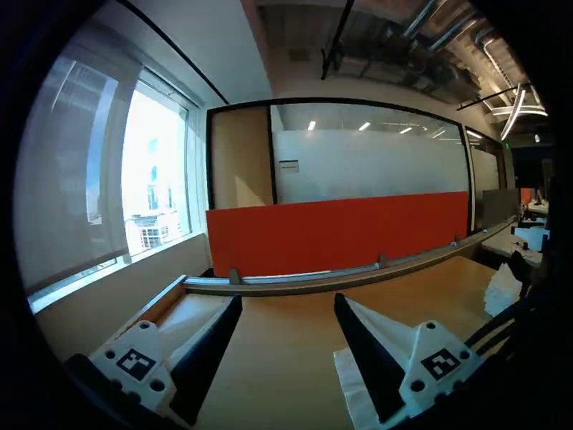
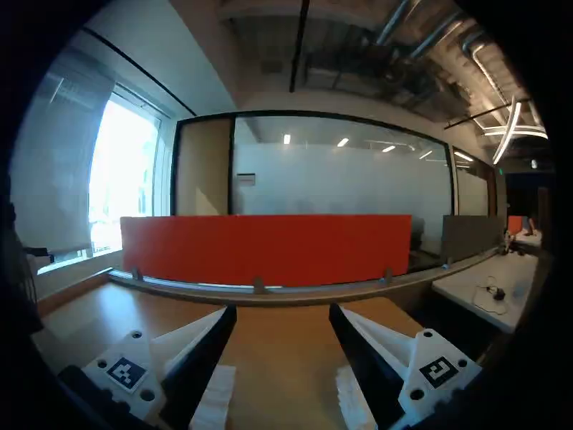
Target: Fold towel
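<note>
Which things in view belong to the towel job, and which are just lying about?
Job: white towel, left gripper, right gripper, both open, wooden desk under them.
Lying about: orange partition, window, cable on the white desk beyond.

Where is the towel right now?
In the right gripper view the towel lies on the wooden table at the bottom, white strips showing beside each finger of the open right gripper.

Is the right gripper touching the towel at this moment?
Cannot tell. The right gripper view shows the right gripper open, with white towel peeking beside each of its jaws low in frame; neither contact nor a gap shows plainly.
</note>
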